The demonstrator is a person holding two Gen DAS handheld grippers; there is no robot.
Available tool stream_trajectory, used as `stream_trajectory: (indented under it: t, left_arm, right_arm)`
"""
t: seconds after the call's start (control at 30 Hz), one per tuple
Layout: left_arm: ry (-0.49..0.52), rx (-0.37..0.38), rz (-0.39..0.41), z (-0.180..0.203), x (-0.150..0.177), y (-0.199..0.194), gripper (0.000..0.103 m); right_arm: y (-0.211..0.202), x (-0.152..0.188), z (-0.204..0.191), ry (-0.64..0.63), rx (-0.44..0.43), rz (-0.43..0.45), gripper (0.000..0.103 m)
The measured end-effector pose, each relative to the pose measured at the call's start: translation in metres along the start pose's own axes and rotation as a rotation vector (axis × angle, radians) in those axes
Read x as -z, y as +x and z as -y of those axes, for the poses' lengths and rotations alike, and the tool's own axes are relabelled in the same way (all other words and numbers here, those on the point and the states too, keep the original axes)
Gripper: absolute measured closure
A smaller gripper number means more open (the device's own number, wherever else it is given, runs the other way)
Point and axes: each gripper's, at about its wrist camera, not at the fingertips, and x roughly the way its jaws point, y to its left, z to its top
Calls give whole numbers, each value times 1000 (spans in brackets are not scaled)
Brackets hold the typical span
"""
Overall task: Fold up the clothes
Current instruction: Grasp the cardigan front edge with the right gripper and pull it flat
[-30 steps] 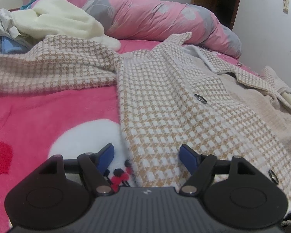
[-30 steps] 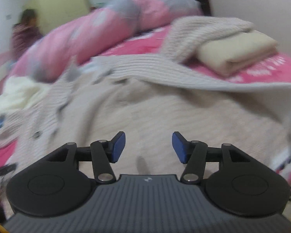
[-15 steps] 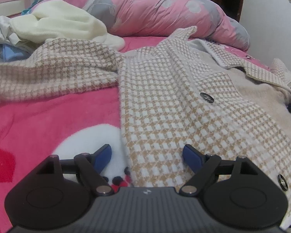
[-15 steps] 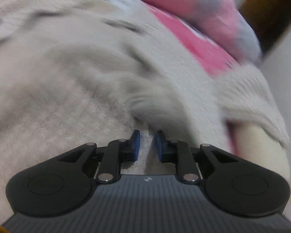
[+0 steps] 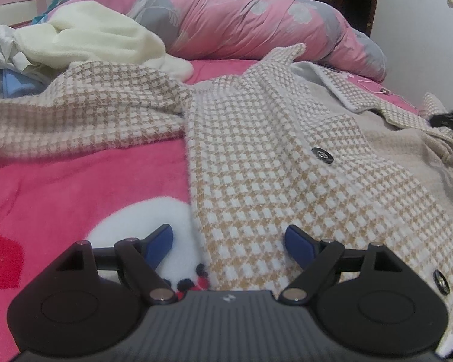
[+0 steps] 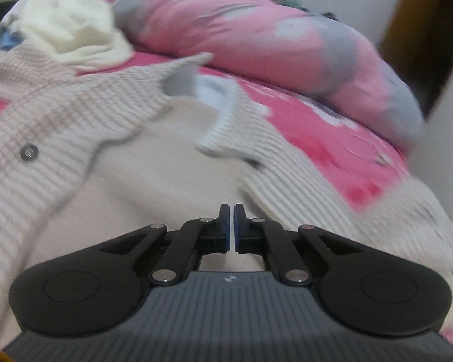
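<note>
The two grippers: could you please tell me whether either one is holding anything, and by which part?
Nothing is held. The left gripper is open over the checked jacket hem; the right gripper is shut with no cloth visible between its pads.

The left gripper [image 5: 229, 242] sat at the bottom centre of its wrist view, its dark body filling the lower edge. Its jaws stood wide apart, the blue pads [image 5: 160, 242] angled outward toward the lower left and lower right of the frame, pressing on nothing. The gripper pointed downward and forward. The right gripper [image 6: 230, 226] filled the bottom of its own view, tilted down likewise. Its jaws were drawn together, only a thin slit between the blue pads [image 6: 225, 229] at lower centre; whether anything was pinched there could not be told.
</note>
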Motion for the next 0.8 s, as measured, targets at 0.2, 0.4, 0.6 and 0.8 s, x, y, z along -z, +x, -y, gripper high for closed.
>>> stream_trajectory:
  t: [0.2, 0.4, 0.6, 0.8]
  left_arm:
    - [7, 51, 39, -7, -5, 7, 23]
    - [-16, 222, 133, -28, 16, 13, 9]
    - [-85, 315, 171, -43, 20, 14, 6]
    - [-112, 340, 180, -50, 21, 15, 6]
  right_arm:
    - [86, -27, -28, -44, 57, -135, 102]
    - [101, -39, 27, 250, 150, -189, 100]
    - [99, -82, -8, 507, -308, -56, 57]
    - [149, -86, -45, 671, -375, -124, 53]
